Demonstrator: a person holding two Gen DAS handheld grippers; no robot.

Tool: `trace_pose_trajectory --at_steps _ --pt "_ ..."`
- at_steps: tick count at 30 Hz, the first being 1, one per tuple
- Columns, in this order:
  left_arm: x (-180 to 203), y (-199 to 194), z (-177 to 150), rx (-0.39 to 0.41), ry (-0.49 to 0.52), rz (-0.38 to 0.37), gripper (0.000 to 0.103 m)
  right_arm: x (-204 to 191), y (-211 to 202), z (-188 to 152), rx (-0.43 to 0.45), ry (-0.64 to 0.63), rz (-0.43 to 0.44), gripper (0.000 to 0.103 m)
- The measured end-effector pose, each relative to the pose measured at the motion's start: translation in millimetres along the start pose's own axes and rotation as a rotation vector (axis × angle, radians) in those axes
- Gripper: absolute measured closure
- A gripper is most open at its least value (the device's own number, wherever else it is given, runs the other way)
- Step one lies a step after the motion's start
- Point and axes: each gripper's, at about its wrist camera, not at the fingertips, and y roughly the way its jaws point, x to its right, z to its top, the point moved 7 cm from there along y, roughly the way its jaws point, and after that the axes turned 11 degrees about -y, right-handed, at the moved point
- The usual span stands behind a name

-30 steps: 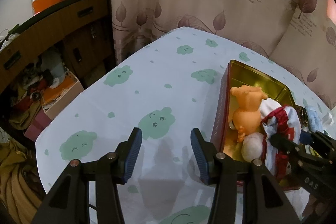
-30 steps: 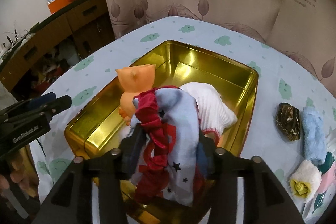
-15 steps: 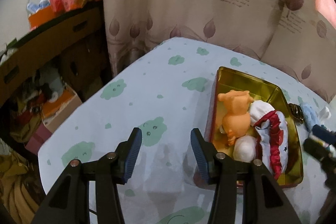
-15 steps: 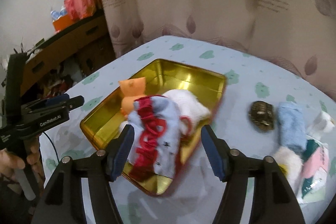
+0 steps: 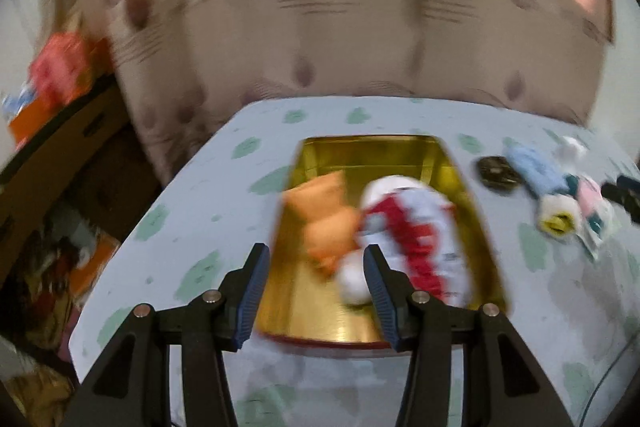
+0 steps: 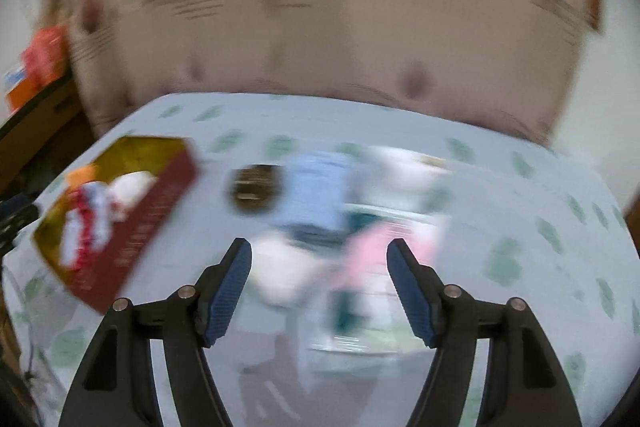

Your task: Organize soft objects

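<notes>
The step in hand looks like the reach for the next soft item. The right gripper hangs wide and empty over the loose pile on the tabletop — a pink piece, a pale blue roll and a white bundle, all blurred. Which one it is aimed at cannot be told; the next move calls for lowering over one piece and closing on its bulk, not on a loose edge.

The left gripper is also wide and carries nothing, poised above the near end of the gold tin. Inside the tin lie an orange plush toy, a red, white and blue cloth bundle and a white ball; its far half is bare. A dark round object lies on the tabletop just outside the tin, beside the blue roll.
</notes>
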Motion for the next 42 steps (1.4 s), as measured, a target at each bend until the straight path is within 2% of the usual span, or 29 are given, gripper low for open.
trace_pose_trajectory --at_steps 5,8,12,17,20,22,23,26,29,33,42 --pt "61.2 -7.3 -0.2 -0.014 0.081 -0.102 0.053 90.1 -5.1 -37.7 -0.031 0.189 -0.134 0.029" --pt "97.9 -8.5 -1.5 -0.031 0.105 -0.163 0.053 129.9 0.8 -59.9 -0.090 0.227 -0.218 0.028" --pt "143.6 -4.9 -7.6 -0.053 0.159 -0.220 0.049 159.1 13.2 -83.8 -0.167 0.233 -0.253 0.028" --pt "195.2 4.8 -26.2 -0.124 0.240 -0.300 0.048 167.8 28.5 -102.0 -0.221 0.221 -0.255 0.027" --pt "218.6 10.1 -31.7 -0.158 0.243 -0.368 0.045 166.7 36.7 -106.6 -0.244 0.239 -0.236 0.023" --pt "233.9 15.3 -35.1 -0.183 0.261 -0.407 0.045 166.5 37.4 -107.2 -0.245 0.246 -0.225 0.017" --pt "239.6 17.0 -36.8 -0.188 0.270 -0.408 0.044 165.8 39.5 -109.0 -0.254 0.246 -0.218 0.010" --pt "259.5 22.7 -38.8 -0.192 0.317 -0.422 0.044 164.7 41.6 -110.1 -0.263 0.241 -0.218 0.008" --pt "274.2 29.7 -41.0 -0.200 0.335 -0.439 0.044 164.5 44.6 -109.9 -0.276 0.243 -0.213 0.002" --pt "287.7 41.5 -44.8 -0.223 0.349 -0.448 0.044 164.0 45.1 -109.2 -0.280 0.251 -0.206 0.001" --pt "294.1 77.7 -53.6 -0.264 0.351 -0.393 0.044 164.2 45.7 -107.8 -0.280 0.251 -0.207 0.001"
